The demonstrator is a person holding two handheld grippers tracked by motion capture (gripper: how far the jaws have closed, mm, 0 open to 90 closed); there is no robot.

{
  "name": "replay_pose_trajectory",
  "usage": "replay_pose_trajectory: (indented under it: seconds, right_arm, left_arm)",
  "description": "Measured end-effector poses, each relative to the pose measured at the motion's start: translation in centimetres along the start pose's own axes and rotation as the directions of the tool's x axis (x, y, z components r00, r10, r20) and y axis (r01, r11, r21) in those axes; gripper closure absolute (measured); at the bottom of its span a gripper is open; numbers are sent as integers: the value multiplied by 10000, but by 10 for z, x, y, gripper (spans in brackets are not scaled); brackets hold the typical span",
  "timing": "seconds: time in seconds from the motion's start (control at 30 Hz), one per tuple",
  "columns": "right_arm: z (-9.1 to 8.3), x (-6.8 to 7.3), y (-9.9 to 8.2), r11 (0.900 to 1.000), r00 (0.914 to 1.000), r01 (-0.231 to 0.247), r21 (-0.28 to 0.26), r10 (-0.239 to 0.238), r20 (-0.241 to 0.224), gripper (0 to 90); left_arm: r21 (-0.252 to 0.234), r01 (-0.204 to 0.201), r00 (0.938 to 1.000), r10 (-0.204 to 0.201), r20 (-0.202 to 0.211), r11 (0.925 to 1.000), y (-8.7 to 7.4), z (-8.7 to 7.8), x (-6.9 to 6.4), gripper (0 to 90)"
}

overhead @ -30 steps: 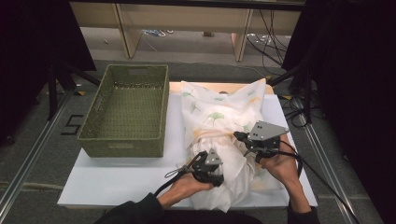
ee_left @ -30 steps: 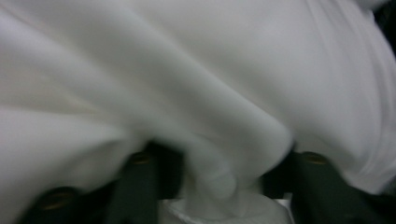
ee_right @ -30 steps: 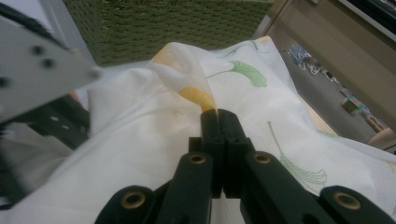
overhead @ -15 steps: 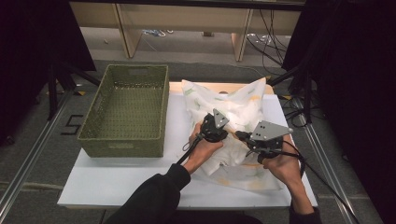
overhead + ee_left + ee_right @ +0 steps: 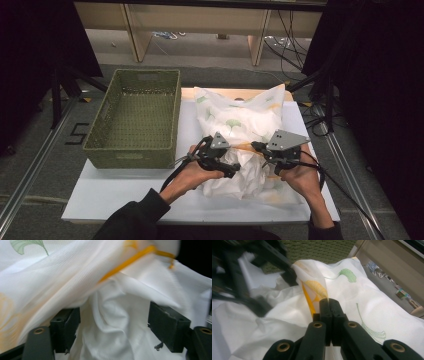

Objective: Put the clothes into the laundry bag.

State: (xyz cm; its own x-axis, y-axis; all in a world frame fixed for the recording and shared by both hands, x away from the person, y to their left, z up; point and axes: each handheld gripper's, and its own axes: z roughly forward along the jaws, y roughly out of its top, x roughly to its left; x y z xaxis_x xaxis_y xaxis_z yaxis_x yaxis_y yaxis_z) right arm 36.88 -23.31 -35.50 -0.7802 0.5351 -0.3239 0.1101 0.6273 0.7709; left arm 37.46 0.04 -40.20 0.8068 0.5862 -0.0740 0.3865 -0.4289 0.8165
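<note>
Two hand-held grippers work a white leaf-print cloth on the surface. The left hand-held gripper, jaws just opened apart, has cloth loose between them. The right hand-held gripper, at its 3 o'clock, is clamped on the cloth's orange-trimmed edge.

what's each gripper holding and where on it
The right gripper pinches the white pillowcase at its orange-edged opening; the left gripper, jaws just opened, grips nothing.

We see a grey floor, a white table, and wooden shelving behind.
</note>
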Motion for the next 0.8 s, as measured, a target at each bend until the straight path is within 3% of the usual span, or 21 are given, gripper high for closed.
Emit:
replay_pose_trajectory:
  seconds: [0.13, 0.2, 0.23, 0.27, 0.33, 0.37, 0.47, 0.53, 0.57, 0.6, 0.67, 0.7, 0.77, 0.8]
  right_arm:
    - [0, 0, 1, 10000, 10000, 10, 2, -10, -6, 900]
    - [0, 0, 1, 10000, 10000, 2, -12, -2, -4, 900]
    - [0, 0, 1, 10000, 10000, 2, -17, -2, 21, 900]
    - [0, 0, 1, 10000, 10000, 16, 0, -16, 26, 900]
    - [1, 1, 1, 10000, 10000, 46, 25, -46, 6, 900]
    - [1, 1, 2, 10000, 10000, 62, 27, -62, -4, 900]
    - [2, 1, 1, 10000, 10000, 51, 50, -51, -41, 900]
    - [2, 0, 0, 10000, 10000, 69, 10, -69, -14, 900]
    - [1, 0, 0, 10000, 10000, 30, -11, -30, -69, 900]
    - [1, 0, 0, 10000, 10000, 23, -91, -24, -95, 900]
    - [-1, 1, 2, 10000, 10000, 24, -67, -25, -84, 900]
    - [-2, 2, 2, 10000, 10000, 35, -39, -35, -74, 900]
    - [-5, 3, 4, 9999, 9999, 52, -143, -54, -120, 900]
    - [-6, 3, 5, 9997, 9999, 53, -221, -56, -138, 900]
  left_arm:
    - [1033, -207, 9993, 172, 344, 9944, -26, -5, -12, 162]
    - [1336, -453, 9976, 378, 585, 9900, -43, 6, -15, 159]
    - [1374, -395, 9976, 312, 622, 9897, -50, 15, -15, 157]
    - [1342, -585, 9966, 499, 661, 9892, -55, 24, -13, 157]
    - [1491, -318, 9986, 249, 477, 9883, -59, 41, -14, 159]
    - [1441, -437, 9982, 373, 470, 9886, -57, 47, -15, 207]
    - [789, -864, 9960, 844, 277, 9931, -43, 56, -16, 606]
    - [264, -964, 9952, 959, 191, 9950, -30, 59, -16, 746]
    - [85, -1394, 9902, 1395, -105, 9902, -23, 62, -15, 781]
    - [-83, -1512, 9875, 1507, -460, 9885, -16, 65, -13, 806]
    - [-547, -598, 9970, 570, -515, 9967, -3, 70, -5, 829]
    - [-707, -522, 9970, 479, -607, 9961, 5, 71, -1, 833]
    - [-1103, -628, 9913, 492, -1219, 9919, 19, 71, 5, 837]
    - [-1355, -448, 9895, 253, -1423, 9898, 25, 71, 9, 838]
